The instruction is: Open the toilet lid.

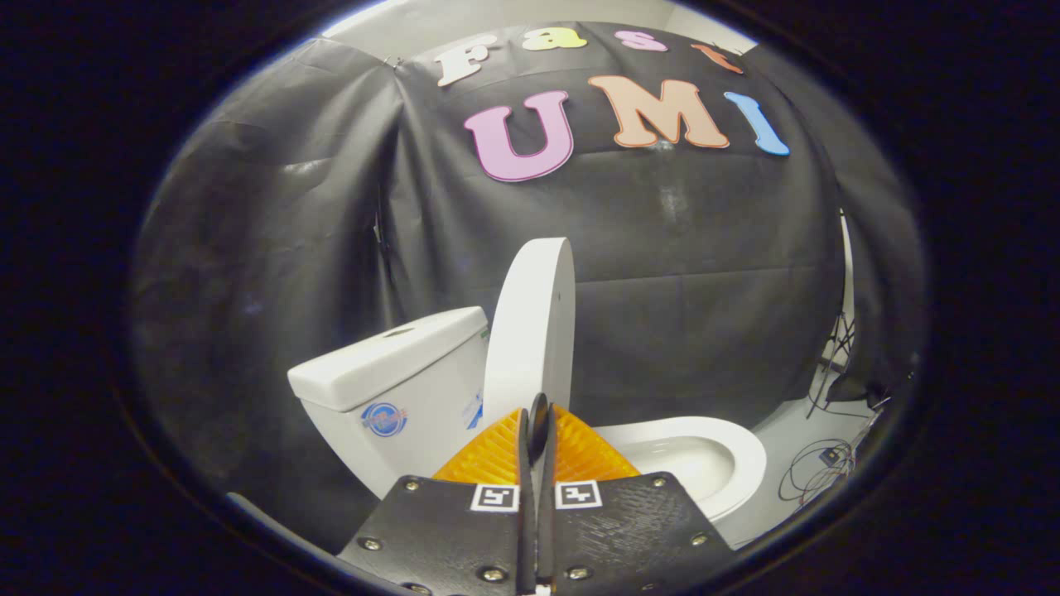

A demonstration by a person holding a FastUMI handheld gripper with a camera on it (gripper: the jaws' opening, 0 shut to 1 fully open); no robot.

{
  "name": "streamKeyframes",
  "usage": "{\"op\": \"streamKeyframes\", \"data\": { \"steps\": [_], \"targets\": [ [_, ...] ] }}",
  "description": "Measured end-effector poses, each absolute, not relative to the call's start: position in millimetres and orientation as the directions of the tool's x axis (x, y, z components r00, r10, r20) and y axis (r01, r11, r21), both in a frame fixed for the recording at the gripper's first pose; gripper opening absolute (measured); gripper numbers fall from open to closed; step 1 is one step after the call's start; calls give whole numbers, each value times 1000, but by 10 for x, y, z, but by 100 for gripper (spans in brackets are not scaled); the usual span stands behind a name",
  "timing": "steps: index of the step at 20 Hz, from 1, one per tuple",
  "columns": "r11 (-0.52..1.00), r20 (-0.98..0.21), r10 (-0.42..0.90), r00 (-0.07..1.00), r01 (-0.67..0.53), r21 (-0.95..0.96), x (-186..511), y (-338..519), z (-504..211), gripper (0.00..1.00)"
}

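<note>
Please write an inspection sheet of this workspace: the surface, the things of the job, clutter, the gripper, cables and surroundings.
Surface: pale floor beside the toilet.
Job's things: toilet lid raised upright near the tank; bowl uncovered.
Clutter: nothing seen.
Gripper: gripper with fingers closed together, holding nothing, lid just beyond them.
Cables: loose cables coiled on the floor past the bowl; more hang by the wall.
Surroundings: black cloth wall behind the toilet.
</note>
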State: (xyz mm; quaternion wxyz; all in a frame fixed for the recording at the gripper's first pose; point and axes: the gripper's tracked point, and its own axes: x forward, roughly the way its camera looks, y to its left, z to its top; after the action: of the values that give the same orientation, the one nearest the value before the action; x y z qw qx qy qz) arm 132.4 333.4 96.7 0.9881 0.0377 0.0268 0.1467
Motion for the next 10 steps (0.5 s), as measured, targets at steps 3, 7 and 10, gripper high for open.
{"op": "streamKeyframes", "data": {
  "steps": [3, 7, 10],
  "targets": [
    [956, -23, 293, 956, -292, 34, 1308, 3432, 991, 2],
    [953, -11, 303, 953, -303, 16, 1302, 3568, 985, 2],
    [952, 1, 304, 953, -304, 26, 1300, 3626, 984, 2]
  ]
}}
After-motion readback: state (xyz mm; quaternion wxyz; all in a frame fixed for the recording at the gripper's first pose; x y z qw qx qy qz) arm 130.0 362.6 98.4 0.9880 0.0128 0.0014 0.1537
